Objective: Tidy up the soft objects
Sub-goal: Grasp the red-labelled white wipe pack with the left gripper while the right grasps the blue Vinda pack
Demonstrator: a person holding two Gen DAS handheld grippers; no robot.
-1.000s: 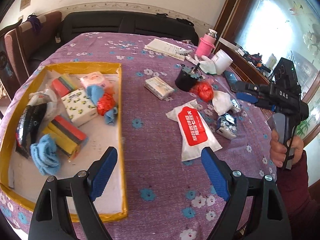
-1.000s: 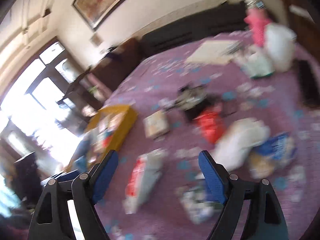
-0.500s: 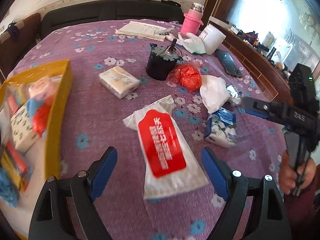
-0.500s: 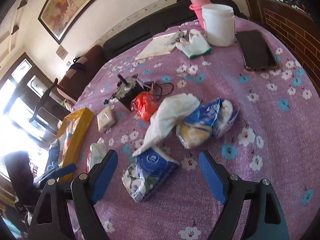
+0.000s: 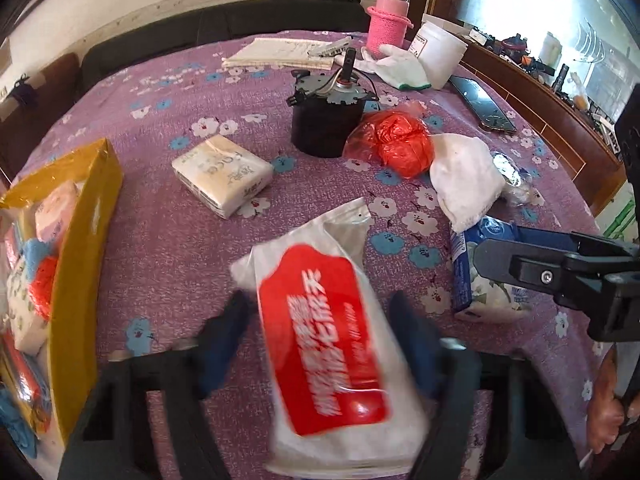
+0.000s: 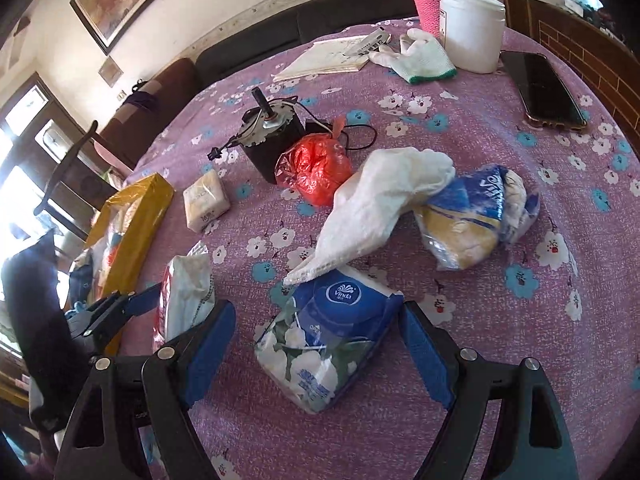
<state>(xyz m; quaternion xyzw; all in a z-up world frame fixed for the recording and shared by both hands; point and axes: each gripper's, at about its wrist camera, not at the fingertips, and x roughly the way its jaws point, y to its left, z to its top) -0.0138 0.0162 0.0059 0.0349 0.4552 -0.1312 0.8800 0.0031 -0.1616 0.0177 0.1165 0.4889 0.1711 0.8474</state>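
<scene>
Left tongs closing around the red-labelled wipes pack, pack between the jaws, contact blurred. Right tongs spread wide, straddling the blue tissue pack lying on the counter. Yellow box nearby.

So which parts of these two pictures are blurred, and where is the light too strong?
Left wrist view: the left gripper is smeared by motion as its jaws close around the white wipes pack with the red label, also soft; the bright window at top right is washed out. Right wrist view: sharp on the blue floral tissue pack; the windows at far left glare; both views bend straight lines.
</scene>
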